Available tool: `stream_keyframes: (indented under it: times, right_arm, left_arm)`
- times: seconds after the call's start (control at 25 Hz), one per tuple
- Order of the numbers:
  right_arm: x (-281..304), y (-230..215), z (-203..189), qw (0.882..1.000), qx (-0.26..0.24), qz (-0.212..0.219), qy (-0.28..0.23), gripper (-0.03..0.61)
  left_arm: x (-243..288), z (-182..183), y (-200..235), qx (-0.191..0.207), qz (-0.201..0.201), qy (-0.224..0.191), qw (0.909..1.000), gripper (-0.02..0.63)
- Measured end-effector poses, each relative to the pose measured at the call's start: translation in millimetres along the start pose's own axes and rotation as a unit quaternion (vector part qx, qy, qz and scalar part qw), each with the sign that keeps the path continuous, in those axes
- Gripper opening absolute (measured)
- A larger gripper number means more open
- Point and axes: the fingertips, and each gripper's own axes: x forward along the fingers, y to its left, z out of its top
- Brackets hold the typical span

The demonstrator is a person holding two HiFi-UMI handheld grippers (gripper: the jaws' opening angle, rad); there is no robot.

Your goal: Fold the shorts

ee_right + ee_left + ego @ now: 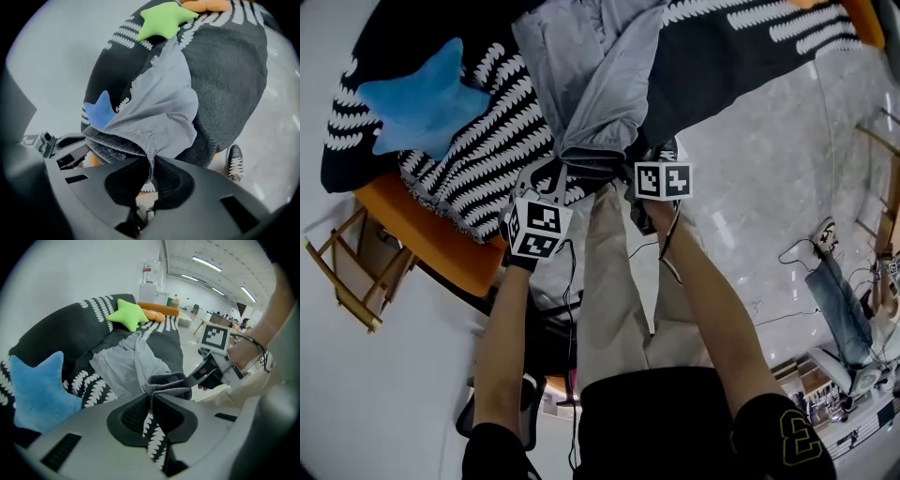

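Your left gripper (553,174) and right gripper (634,167) clamp the shorts (592,84) at frame centre, folding seemingly barely begun.

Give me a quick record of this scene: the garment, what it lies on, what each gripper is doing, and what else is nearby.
garment: grey shorts, bunched, legs lying away from the person
surface: black cover with white pattern
left gripper: shut on the waistband
right gripper: shut on the waistband
nearby: blue star pillow, green star pillow
fold: not yet made
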Motion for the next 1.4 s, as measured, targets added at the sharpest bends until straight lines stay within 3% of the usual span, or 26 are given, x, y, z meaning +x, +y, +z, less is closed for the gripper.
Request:
stream_keyframes:
  times: [0.16, 0.28, 0.52, 0.72, 0.84, 0.92, 1.04, 1.24, 1.4]
  right_arm:
    - [-92.3, 43.4, 24.0, 0.987, -0.142, -0.052, 0.049, 0.046]
    - [-181.5, 104.9, 57.6, 0.969, -0.231, -0.075, 0.056, 0.046]
    - [-334.0, 225.9, 98.6, 0.945, -0.31, -0.094, 0.042, 0.043]
    - [-403.1, 305.7, 136.1, 0.918, -0.384, -0.095, 0.027, 0.041]
    - [-429.1, 334.3, 139.1, 0.896, -0.431, -0.102, 0.033, 0.041]
    - [-444.1, 352.7, 143.8, 0.885, -0.449, -0.113, 0.037, 0.041]
    - [-460.9, 382.5, 152.0, 0.88, -0.458, -0.123, 0.024, 0.041]
    - [-480.6, 429.5, 157.1, 0.875, -0.469, -0.12, -0.013, 0.041]
    - [-492.3, 453.7, 165.6, 0.875, -0.467, -0.115, -0.051, 0.041]
  left_arm:
    - [-55.1, 14.1, -24.9, -0.012, -0.009, 0.018, 0.9997, 0.041]
    - [-123.1, 59.7, -49.1, -0.018, 0.004, 0.0, 0.9998, 0.037]
    - [-271.6, 171.4, -74.9, -0.019, 0.024, -0.06, 0.9977, 0.025]
    - [-320.6, 227.6, -67.0, 0.006, 0.029, -0.103, 0.9943, 0.023]
    - [-334.4, 240.8, -78.9, -0.009, 0.004, -0.13, 0.9914, 0.023]
    - [-339.1, 250.6, -86.1, -0.03, -0.017, -0.156, 0.9871, 0.025]
    - [-348.7, 270.0, -92.2, -0.054, -0.032, -0.205, 0.9767, 0.026]
    - [-370.4, 301.3, -89.4, -0.063, -0.014, -0.266, 0.9618, 0.028]
    - [-392.6, 325.6, -81.7, -0.042, 0.011, -0.299, 0.9533, 0.029]
